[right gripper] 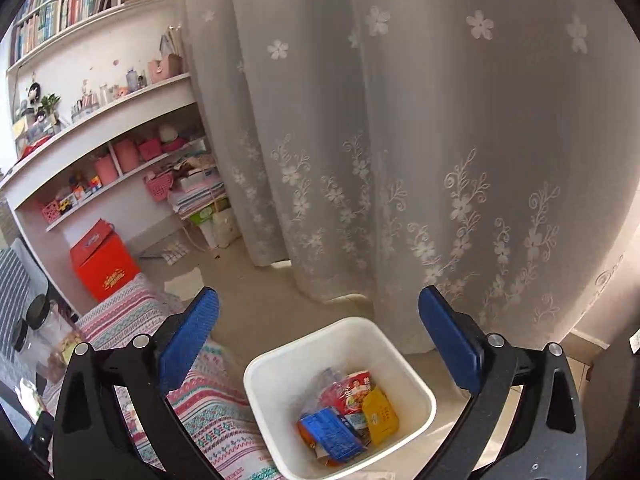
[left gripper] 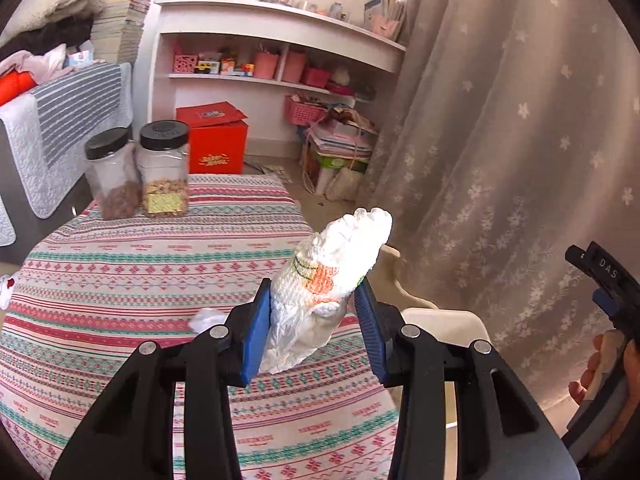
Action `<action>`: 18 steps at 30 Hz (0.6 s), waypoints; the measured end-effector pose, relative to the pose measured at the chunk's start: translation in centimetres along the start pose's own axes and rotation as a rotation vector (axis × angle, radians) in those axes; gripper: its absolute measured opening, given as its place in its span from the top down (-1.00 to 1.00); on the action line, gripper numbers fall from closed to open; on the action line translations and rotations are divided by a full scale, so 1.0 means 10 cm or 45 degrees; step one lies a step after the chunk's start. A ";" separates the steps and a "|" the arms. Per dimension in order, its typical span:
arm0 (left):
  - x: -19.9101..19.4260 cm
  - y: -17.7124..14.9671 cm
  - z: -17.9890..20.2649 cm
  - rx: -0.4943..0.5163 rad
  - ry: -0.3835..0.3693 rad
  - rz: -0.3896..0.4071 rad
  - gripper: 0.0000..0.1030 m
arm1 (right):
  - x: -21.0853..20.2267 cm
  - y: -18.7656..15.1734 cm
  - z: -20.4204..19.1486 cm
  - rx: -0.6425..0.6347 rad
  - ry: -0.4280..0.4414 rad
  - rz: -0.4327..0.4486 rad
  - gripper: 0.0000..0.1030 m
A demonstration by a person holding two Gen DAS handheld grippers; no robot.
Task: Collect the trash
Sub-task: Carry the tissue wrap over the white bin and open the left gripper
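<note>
Here the left gripper is clamped on a crumpled white wad of paper with a printed orange and green patch, its jaws pressing the wad from both sides and holding it above the edge of the desk, which wears a striped patterned cloth. The wad is probably carried this way so it can go to the white bin that stands on the floor just beside the desk, by the flowered curtain. The right gripper hangs over that bin with its jaws wide apart and nothing between them, which suggests its load is already dropped. Inside the bin lie a blue packet, a yellow packet, a red printed wrapper and some clear plastic. A small white scrap lies on the cloth near the left jaws, likely more trash to collect. Two black-lidded jars with snacks stand at the far edge.
</note>
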State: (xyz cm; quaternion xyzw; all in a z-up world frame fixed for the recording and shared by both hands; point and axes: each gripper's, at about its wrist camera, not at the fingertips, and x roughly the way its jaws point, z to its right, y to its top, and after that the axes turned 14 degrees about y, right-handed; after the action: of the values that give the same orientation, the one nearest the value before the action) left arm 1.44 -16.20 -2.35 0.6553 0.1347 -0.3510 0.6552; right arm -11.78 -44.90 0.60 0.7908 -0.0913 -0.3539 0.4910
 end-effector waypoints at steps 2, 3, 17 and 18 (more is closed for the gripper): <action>0.06 0.02 0.32 0.031 -0.066 -0.022 0.19 | -0.03 0.08 0.11 0.021 -0.035 0.034 -0.86; 0.09 0.02 0.49 0.045 -0.100 -0.035 0.19 | -0.05 0.12 0.18 0.039 -0.045 0.052 -0.86; 0.49 -0.27 2.13 0.251 -0.330 -0.282 -0.55 | -0.03 0.36 0.76 0.214 -0.093 0.082 -0.86; 0.51 -0.29 2.08 0.267 -0.300 -0.293 -0.55 | -0.02 0.35 0.74 0.211 -0.075 0.068 -0.86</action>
State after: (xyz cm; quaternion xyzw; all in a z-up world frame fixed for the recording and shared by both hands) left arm -2.66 -37.15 -5.67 0.6546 0.0938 -0.5101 0.5500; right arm -15.99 -51.84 1.67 0.8154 -0.1557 -0.3548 0.4301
